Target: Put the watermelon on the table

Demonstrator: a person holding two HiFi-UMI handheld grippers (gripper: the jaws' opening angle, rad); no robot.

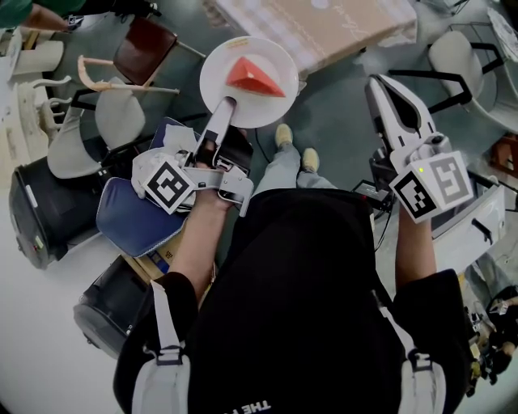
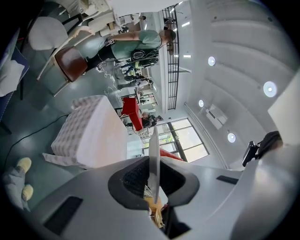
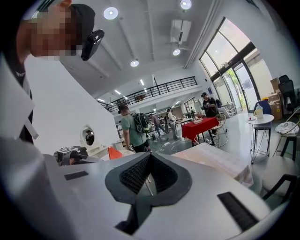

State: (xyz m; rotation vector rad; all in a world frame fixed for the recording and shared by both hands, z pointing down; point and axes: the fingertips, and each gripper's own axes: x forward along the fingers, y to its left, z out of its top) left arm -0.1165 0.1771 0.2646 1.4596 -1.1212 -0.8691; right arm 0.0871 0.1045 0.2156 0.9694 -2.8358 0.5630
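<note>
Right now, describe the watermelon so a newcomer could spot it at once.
In the head view, find the cloth-covered table at the top; at its lower left corner the left gripper clamps the rim of a round white plate. The watermelon is the bright red wedge lying on that plate, the only thing on it.

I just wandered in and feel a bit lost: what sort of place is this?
Probably a big open public hall, something like a canteen or lobby. It has a high ceiling with a railed balcony, tall windows reaching the floor, and a red-clothed table with people standing around.
</note>
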